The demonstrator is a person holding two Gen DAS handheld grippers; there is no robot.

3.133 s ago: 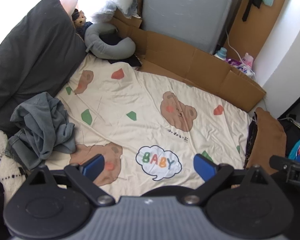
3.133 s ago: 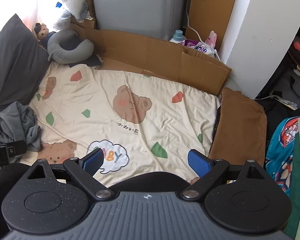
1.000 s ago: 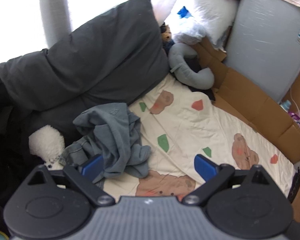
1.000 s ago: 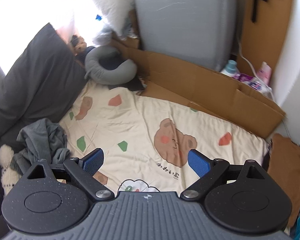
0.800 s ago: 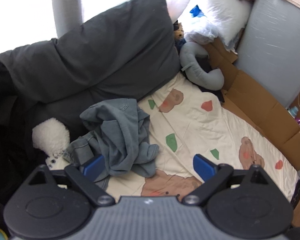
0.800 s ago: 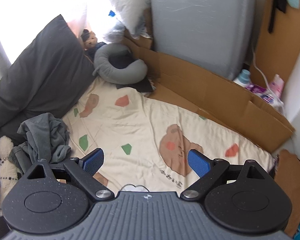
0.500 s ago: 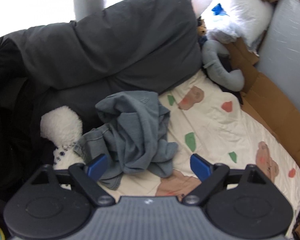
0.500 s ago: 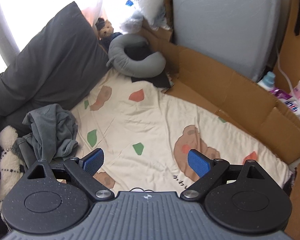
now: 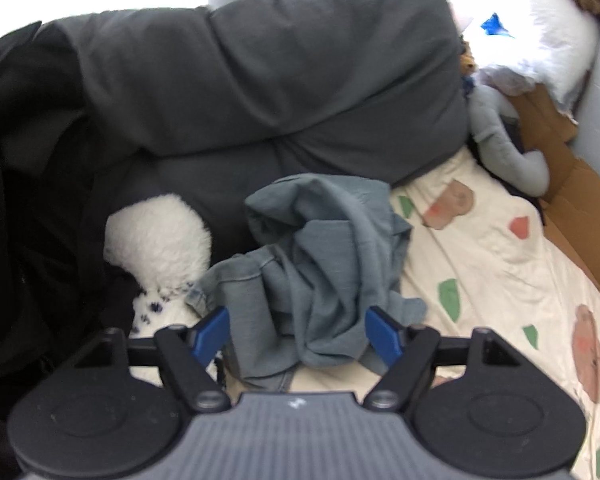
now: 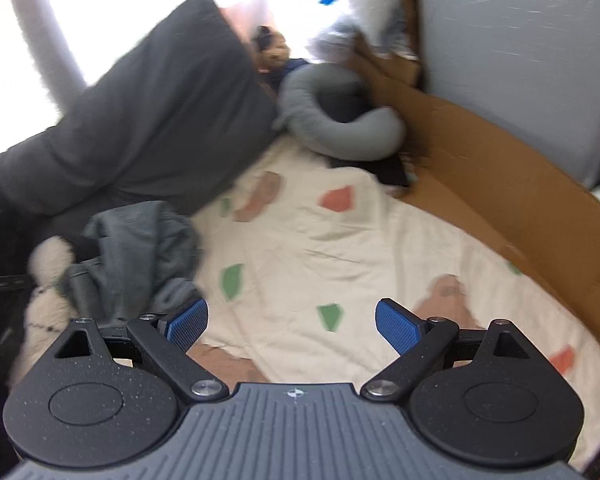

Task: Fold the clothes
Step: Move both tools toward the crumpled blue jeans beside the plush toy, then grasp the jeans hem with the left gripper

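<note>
A crumpled grey-blue garment (image 9: 320, 264) lies in a heap at the left edge of the cream bear-print blanket (image 9: 492, 264). My left gripper (image 9: 298, 334) is open, with its blue fingers on either side of the heap's near part, and holds nothing. In the right wrist view the same garment (image 10: 136, 252) is at the left, on the blanket (image 10: 340, 264). My right gripper (image 10: 292, 326) is open and empty above the blanket, to the right of the heap.
A big dark grey pillow (image 9: 284, 80) lies behind the garment. A white fluffy plush (image 9: 156, 236) sits to its left. A grey neck pillow (image 10: 340, 120) and cardboard sheets (image 10: 500, 168) line the far side. Black fabric (image 9: 24, 184) fills the left.
Both grippers have swung left toward the garment. The left gripper has come close over the heap, which now sits between its fingers. Both have stayed open.
</note>
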